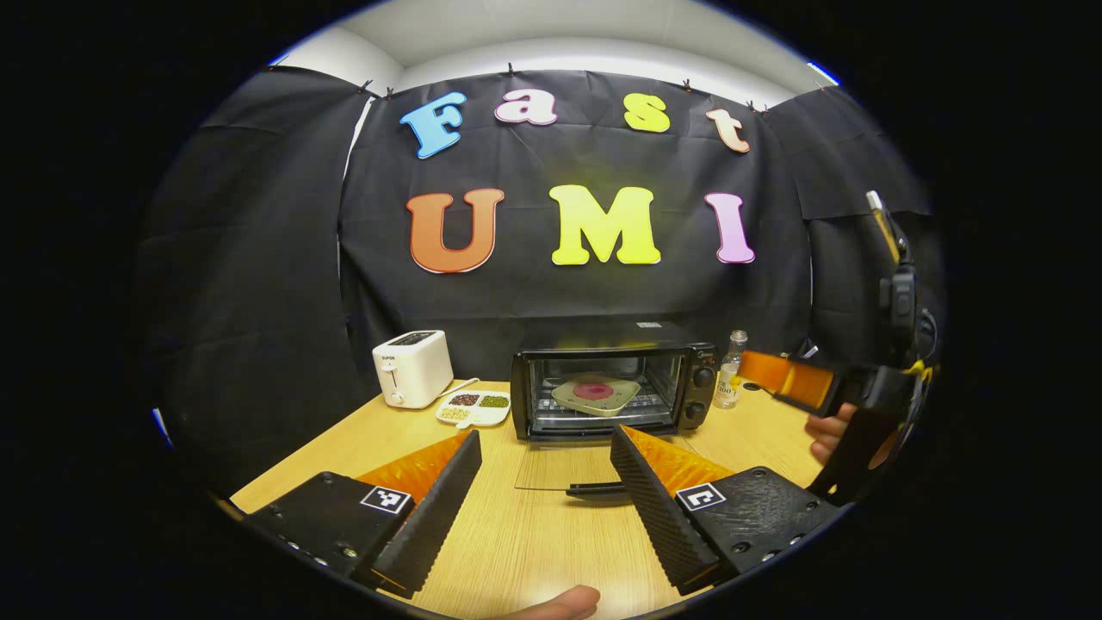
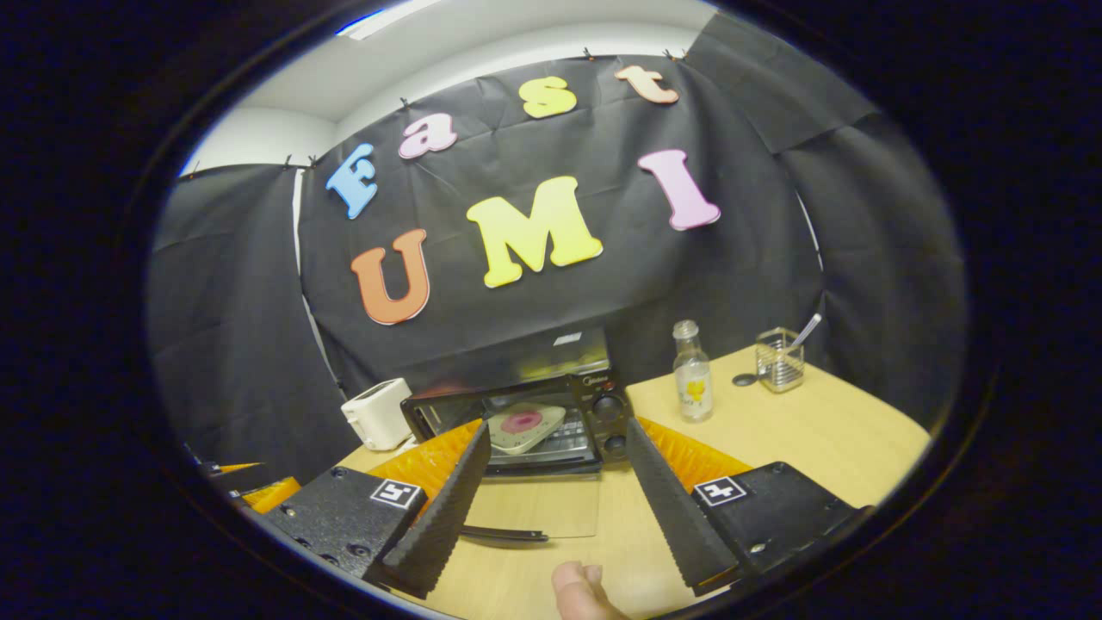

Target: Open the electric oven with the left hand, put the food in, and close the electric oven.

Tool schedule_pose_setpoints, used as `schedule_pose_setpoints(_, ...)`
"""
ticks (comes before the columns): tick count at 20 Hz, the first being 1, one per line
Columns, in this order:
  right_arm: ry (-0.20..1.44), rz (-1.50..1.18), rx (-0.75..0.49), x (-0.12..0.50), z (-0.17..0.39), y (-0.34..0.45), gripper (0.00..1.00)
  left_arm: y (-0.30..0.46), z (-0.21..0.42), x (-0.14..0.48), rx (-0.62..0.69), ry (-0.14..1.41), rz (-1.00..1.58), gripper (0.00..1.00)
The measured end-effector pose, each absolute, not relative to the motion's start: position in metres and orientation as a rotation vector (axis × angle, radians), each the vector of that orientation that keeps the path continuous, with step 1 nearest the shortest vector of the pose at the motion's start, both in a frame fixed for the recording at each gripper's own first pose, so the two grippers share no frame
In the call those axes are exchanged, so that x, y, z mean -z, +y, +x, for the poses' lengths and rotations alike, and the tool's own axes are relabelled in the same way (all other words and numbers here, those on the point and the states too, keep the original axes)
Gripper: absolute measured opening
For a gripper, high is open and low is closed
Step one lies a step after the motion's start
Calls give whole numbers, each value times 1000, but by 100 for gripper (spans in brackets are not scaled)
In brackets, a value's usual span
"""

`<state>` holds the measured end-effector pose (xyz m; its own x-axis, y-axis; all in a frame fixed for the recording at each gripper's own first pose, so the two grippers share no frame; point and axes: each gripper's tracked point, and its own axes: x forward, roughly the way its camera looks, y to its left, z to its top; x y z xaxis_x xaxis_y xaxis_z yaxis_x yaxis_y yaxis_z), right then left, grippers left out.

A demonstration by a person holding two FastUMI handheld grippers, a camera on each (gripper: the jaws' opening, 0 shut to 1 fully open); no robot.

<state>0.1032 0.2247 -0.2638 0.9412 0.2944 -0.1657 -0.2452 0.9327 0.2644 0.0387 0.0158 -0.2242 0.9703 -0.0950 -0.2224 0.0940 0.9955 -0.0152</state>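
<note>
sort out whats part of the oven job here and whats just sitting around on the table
Part of the job:
- electric oven, its glass door folded down open
- plate of food on the rack inside
- left claw, open
- right claw, open

Just lying about:
- white toaster
- divided snack dish
- small glass bottle
- wire holder with a spoon

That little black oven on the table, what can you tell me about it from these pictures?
The electric oven is a small black box that looks like metal, standing upright on the wooden table before the black cloth wall. Its glass door hangs fully open, lying flat toward the camera, with a dark handle at its front edge. Two round knobs sit on its right side. Inside, a pale plate with pink food rests on a wire rack. Neither gripper touches it.
</note>
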Motion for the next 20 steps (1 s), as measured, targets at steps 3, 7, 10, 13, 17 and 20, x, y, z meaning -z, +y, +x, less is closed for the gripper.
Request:
schedule_pose_setpoints(3, 135, 131, -259, 226, 77, 192, 100, 8, 34, 218, 107, 219, 11, 96)
schedule_pose_setpoints(7, 53, 47, -232, 180, 37, 161, 100, -4, 36, 220, 127, 217, 31, 96)
schedule_pose_setpoints(10, 40, 66, -245, 158, 14, 145, 96, -10, 41, 234, 136, 248, 35, 96)
schedule_pose_setpoints(13, -3, 51, -215, 137, -4, 124, 100, -21, 48, 254, 155, 282, 32, 96)
schedule_pose_setpoints(17, -48, 30, -140, 122, -24, 91, 100, -40, 57, 296, 185, 373, 28, 96)
schedule_pose_setpoints(20, -78, 30, -123, 117, -23, 80, 100, -56, 65, 331, 209, 451, 24, 96)
